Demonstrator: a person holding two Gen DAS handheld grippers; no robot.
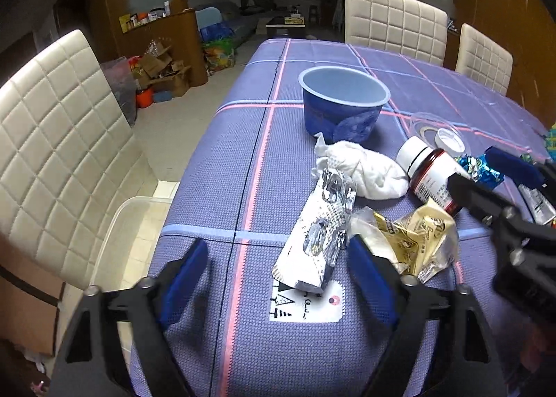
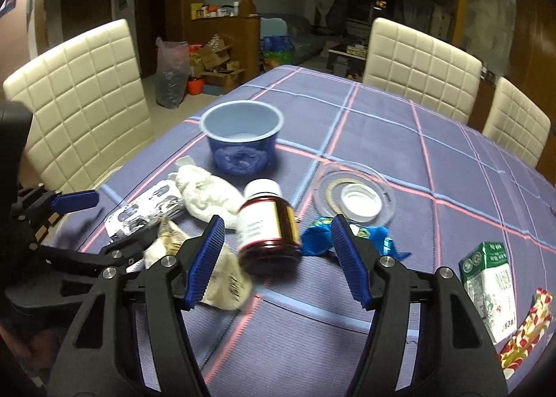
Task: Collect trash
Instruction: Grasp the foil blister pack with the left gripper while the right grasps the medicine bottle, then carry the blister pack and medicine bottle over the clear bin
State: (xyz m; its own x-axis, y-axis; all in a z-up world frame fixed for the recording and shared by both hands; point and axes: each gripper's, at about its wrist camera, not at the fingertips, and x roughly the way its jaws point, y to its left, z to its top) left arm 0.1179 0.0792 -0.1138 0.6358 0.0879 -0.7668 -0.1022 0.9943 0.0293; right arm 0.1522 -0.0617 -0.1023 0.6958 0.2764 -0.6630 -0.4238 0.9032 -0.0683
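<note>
Bottle label (image 2: pixel 259 223) print blurred, carton (image 2: pixel 491 287) txt illegible, no legible brands

plaid table (image 2: pixel 434 140) carries blue cup (image 2: pixel 241 143), tissue (image 2: pixel 208 193), bottle (image 2: pixel 267 226), wrappers (image 1: pixel 410 240).

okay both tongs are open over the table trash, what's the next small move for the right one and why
Probably ease the right tongs forward and down around the brown pill bottle. The bottle lies on its side straight ahead between the open jaws, not yet gripped, while the left tongs face the foil blister pack.
</note>
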